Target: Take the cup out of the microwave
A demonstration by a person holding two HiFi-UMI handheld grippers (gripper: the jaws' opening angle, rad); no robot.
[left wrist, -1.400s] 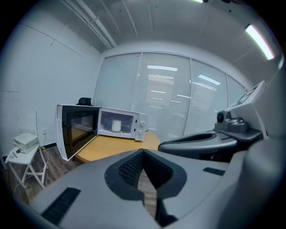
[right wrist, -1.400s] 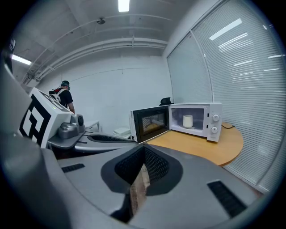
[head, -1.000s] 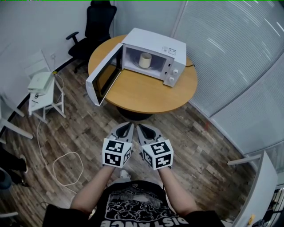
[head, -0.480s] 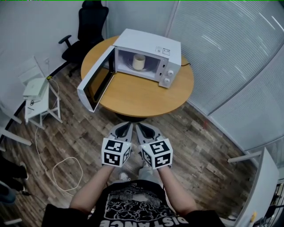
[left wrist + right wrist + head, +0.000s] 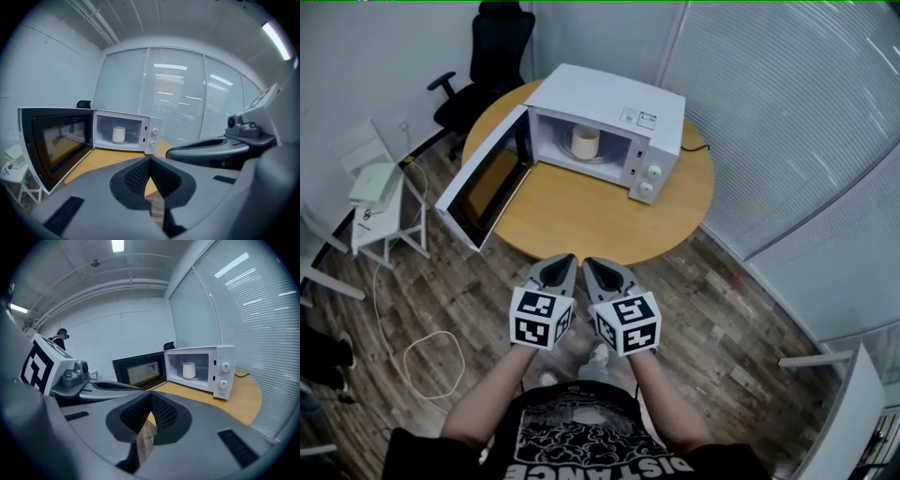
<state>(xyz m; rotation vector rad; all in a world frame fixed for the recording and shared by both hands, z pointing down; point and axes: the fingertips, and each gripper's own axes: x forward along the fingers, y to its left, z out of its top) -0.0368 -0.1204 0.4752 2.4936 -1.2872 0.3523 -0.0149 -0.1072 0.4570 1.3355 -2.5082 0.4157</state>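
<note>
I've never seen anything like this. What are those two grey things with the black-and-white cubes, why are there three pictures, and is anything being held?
There is no robot here. A person holds a tool in each hand: the left gripper and the right gripper. Each has two jaws and a marker cube that is part of it. The top-down picture comes from a camera on the person's head. The other two come from cameras riding on each gripper, looking along its jaws. On the round wooden table stands a white microwave with its door swung open. A pale cup sits inside. Both grippers are shut and hold nothing, over the floor in front of the table.
</note>
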